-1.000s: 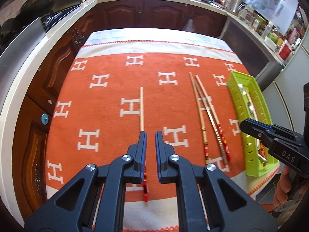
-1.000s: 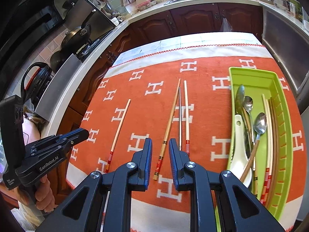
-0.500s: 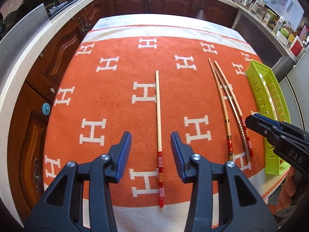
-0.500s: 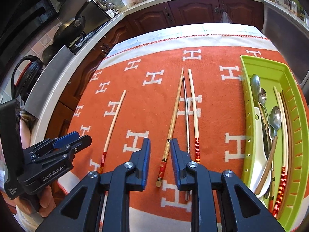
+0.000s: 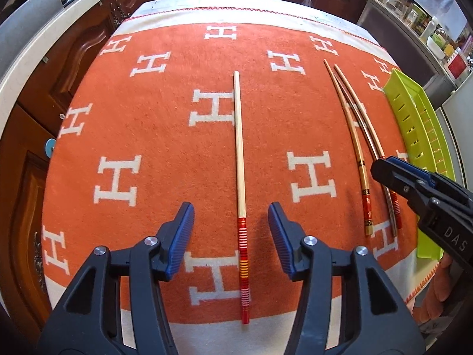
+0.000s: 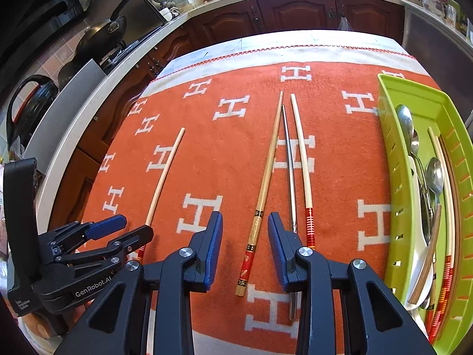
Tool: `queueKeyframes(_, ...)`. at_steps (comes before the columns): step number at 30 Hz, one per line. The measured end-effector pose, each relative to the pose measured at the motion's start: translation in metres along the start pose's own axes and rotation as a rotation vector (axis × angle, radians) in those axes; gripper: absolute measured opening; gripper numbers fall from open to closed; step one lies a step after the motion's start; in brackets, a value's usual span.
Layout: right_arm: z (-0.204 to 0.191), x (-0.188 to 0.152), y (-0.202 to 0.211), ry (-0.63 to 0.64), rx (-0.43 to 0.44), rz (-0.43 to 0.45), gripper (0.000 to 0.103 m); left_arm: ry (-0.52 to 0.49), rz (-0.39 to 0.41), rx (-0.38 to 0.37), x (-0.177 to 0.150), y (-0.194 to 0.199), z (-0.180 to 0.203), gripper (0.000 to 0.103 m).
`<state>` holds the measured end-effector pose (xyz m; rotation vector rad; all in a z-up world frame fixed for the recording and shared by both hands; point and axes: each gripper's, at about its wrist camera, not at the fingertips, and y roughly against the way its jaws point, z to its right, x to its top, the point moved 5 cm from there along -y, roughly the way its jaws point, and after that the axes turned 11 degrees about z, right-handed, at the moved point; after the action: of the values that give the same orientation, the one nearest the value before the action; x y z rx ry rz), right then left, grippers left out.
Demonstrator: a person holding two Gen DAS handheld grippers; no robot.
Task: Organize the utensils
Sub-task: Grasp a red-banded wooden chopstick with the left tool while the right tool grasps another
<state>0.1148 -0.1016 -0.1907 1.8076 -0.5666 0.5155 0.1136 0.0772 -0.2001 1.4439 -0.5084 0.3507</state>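
A pale bamboo chopstick with a red-striped end lies alone on the orange cloth. My left gripper hangs just above it, jaws opening, the chopstick between the pads but untouched. To the right lie a gold-and-red chopstick, a metal chopstick and another red-striped chopstick. My right gripper straddles the gold-and-red one, jaws opening, pads clear of it. The green tray holds spoons and chopsticks.
The cloth covers a table set among dark wooden kitchen cabinets. A stove with a pan stands far left. A hand holds the right gripper at the table's near edge. A counter with jars runs along the right.
Both grippers have come down closer to the cloth and opened from nearly shut. The left now straddles the lone chopstick, the right the gold-and-red one.
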Motion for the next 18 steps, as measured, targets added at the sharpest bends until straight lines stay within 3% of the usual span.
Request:
queueKeyframes(10, -0.003, -0.002, -0.037, 0.069, -0.059, -0.005, 0.032, 0.009, 0.056, 0.044, 0.001, -0.008, 0.003, 0.049)
queueKeyframes(18, -0.013, -0.001, -0.043, 0.139, -0.117, 0.008, 0.033, 0.005, 0.097, 0.074, 0.0, -0.008, 0.005, 0.049)
